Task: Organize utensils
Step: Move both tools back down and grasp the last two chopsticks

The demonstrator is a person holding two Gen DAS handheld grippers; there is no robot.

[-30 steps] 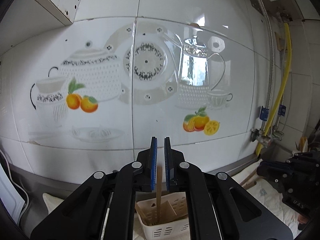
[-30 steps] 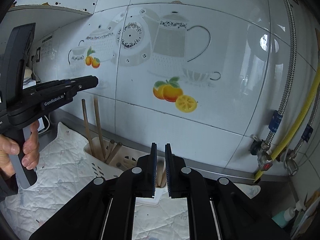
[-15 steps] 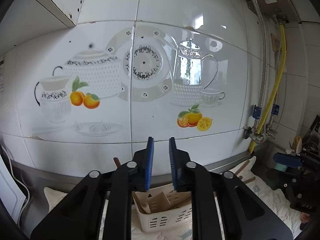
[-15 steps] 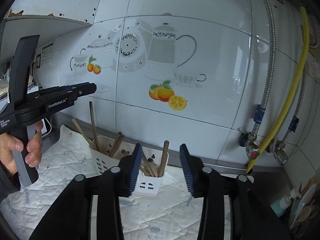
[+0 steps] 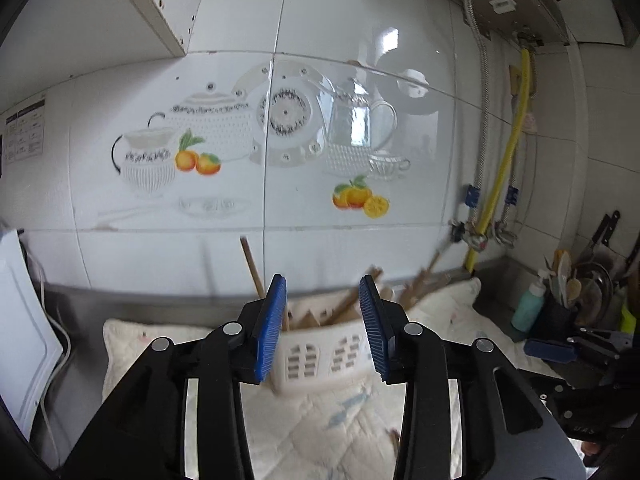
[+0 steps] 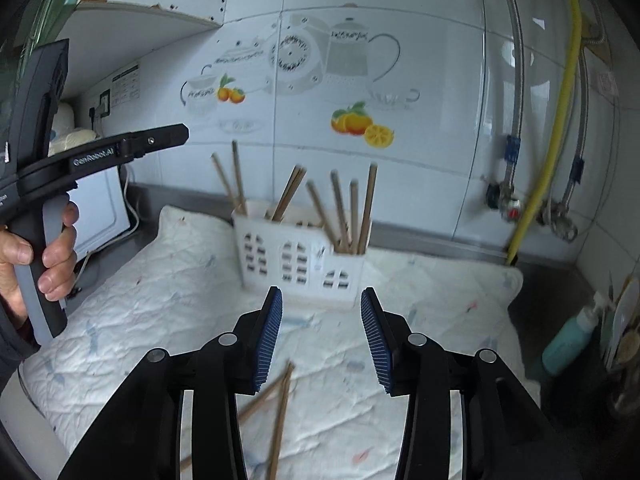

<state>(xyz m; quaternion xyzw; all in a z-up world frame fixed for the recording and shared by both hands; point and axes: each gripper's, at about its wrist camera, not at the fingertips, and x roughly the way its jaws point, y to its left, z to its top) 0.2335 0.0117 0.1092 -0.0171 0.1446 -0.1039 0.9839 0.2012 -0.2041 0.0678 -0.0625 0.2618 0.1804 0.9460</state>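
A white slotted utensil holder (image 6: 300,256) stands on a quilted white mat (image 6: 160,304) by the tiled wall, with several wooden chopsticks (image 6: 362,208) upright in it. It also shows in the left wrist view (image 5: 320,354). Two loose chopsticks (image 6: 280,396) lie on the mat in front of it. My right gripper (image 6: 321,334) is open and empty, above the loose chopsticks and short of the holder. My left gripper (image 5: 323,326) is open and empty, just in front of the holder; it also shows in the right wrist view (image 6: 176,138), held by a hand.
A teal soap bottle (image 6: 570,340) and a dark pot of utensils (image 5: 560,312) stand at the right. A yellow hose (image 6: 548,148) and metal pipes run down the wall. A white appliance (image 5: 20,340) stands at the left.
Both grippers have opened and let go of chopsticks now standing in the holder. Both have pulled back from the holder, so the mat and the loose chopsticks come into view.
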